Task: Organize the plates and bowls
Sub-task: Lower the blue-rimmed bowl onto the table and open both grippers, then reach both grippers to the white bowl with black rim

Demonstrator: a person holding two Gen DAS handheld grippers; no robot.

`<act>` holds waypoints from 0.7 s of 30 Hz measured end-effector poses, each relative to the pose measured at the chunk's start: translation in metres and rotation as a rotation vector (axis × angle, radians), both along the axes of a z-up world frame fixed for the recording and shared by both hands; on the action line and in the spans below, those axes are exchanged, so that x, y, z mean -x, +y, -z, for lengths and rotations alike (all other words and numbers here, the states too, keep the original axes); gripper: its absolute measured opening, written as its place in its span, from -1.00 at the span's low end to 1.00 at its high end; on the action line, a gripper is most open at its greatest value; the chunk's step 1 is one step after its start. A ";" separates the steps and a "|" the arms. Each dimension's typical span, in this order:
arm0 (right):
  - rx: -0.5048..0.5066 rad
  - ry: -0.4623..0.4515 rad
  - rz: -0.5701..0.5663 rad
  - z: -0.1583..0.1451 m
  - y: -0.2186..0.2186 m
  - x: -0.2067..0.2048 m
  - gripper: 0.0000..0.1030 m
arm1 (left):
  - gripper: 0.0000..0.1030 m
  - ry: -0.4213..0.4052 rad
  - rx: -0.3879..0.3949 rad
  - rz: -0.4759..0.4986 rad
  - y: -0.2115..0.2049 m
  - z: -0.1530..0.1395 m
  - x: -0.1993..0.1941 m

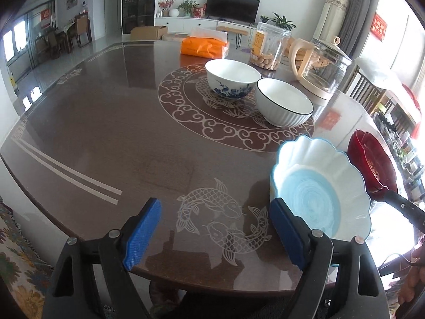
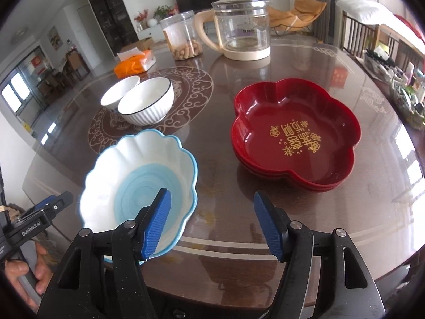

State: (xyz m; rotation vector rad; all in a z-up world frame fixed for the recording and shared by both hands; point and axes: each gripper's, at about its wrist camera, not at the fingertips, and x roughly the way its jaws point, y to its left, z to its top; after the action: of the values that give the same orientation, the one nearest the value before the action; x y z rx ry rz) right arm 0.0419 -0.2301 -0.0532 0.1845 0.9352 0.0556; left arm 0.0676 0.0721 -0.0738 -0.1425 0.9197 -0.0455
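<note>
Both grippers are gaping wide, gripping nothing: left gripper, right gripper. Between them, a scalloped blue bowl is sitting near the table's front edge; red plates are stacking rightward, two white bowls are waiting centrally.

An orange tissue pack, a clear jar of snacks and a glass kettle are set along the far side of the brown table. A TV and plants are seen beyond, and a chair far right.
</note>
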 end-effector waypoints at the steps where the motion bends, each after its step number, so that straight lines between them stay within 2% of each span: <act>1: 0.013 -0.006 0.007 -0.002 -0.002 0.003 0.34 | 0.62 -0.005 -0.003 0.004 0.000 -0.003 0.002; 6: 0.057 -0.034 0.025 -0.016 -0.002 0.011 0.38 | 0.62 -0.039 -0.039 0.018 -0.005 -0.017 0.013; 13: 0.052 -0.093 0.010 -0.032 0.005 0.024 0.46 | 0.62 -0.058 -0.105 0.009 -0.010 -0.026 0.023; 21: 0.081 -0.243 -0.020 -0.050 0.011 0.047 0.46 | 0.63 -0.082 -0.178 -0.002 -0.014 -0.032 0.032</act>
State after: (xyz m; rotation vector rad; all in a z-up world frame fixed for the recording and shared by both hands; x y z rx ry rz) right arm -0.0048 -0.2187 -0.0029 0.0903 0.6952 0.0573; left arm 0.0357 0.0583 -0.0420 0.0233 0.8372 0.0318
